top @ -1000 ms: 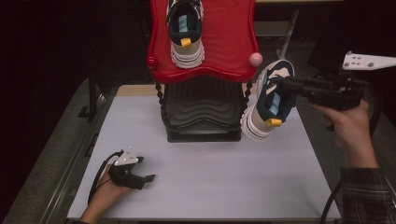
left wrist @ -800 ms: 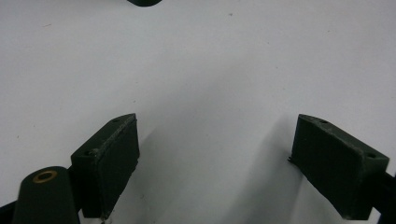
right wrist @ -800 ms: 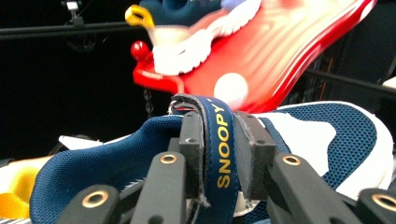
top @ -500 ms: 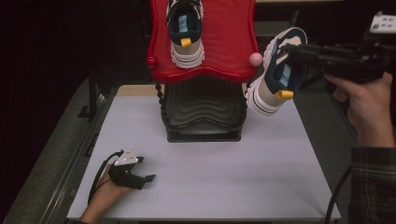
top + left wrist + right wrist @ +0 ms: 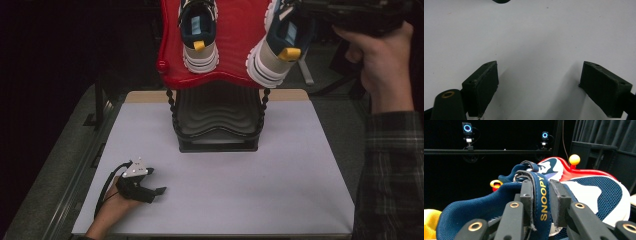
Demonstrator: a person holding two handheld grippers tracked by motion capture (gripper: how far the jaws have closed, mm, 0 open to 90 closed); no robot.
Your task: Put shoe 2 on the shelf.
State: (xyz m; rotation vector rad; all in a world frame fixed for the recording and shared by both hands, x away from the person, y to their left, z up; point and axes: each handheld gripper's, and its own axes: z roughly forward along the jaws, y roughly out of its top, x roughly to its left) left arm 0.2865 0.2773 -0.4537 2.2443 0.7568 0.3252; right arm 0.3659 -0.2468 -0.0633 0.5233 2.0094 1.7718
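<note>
A red top shelf (image 5: 235,50) of a black rack carries one navy, white and yellow shoe (image 5: 199,35) on its left half. A matching second shoe (image 5: 277,42) hangs over the shelf's right half, heel toward me. My right gripper (image 5: 300,9) is shut on it. In the right gripper view its jaws pinch the navy "SNOOPY" strap (image 5: 543,197) of that shoe (image 5: 599,195); whether the sole touches the shelf is unclear. My left gripper (image 5: 159,191) rests low on the white table at the front left, open, with only bare tabletop between its pads (image 5: 484,85).
The rack's black wavy lower tier (image 5: 217,120) stands at the table's back centre. The white tabletop (image 5: 280,190) spreads in front of it. An orange ball knob (image 5: 574,159) tops the rack's corner. Dark curtains and a metal rail surround the table.
My right gripper carried the second shoe up and leftward, from beside the rack's right side to over the red shelf. The left gripper stayed put.
</note>
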